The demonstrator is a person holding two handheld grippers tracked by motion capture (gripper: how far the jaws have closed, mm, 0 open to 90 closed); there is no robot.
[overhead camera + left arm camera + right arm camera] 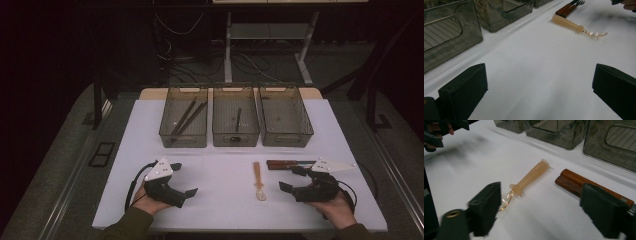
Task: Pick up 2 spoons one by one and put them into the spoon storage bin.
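An amber plastic spoon [258,180] lies on the white table, handle pointing away and bowl toward me. My right gripper [291,179] rests just right of it, open, nothing between its jaws. In the right gripper view the spoon [530,177] lies ahead, its clear bowl beside the left jaw, and two wooden-handled utensils [579,182] lie near the right jaw. My left gripper [184,179] is open over bare table at the left. In the left gripper view its jaws stand wide apart, with the spoon [571,24] far ahead.
Three smoky plastic bins stand in a row at the back: the left bin [183,139] holds dark sticks [187,117], the middle bin [235,140] a dark utensil, the right bin [287,139] looks bare. The wooden-handled utensils [285,164] lie behind my right gripper.
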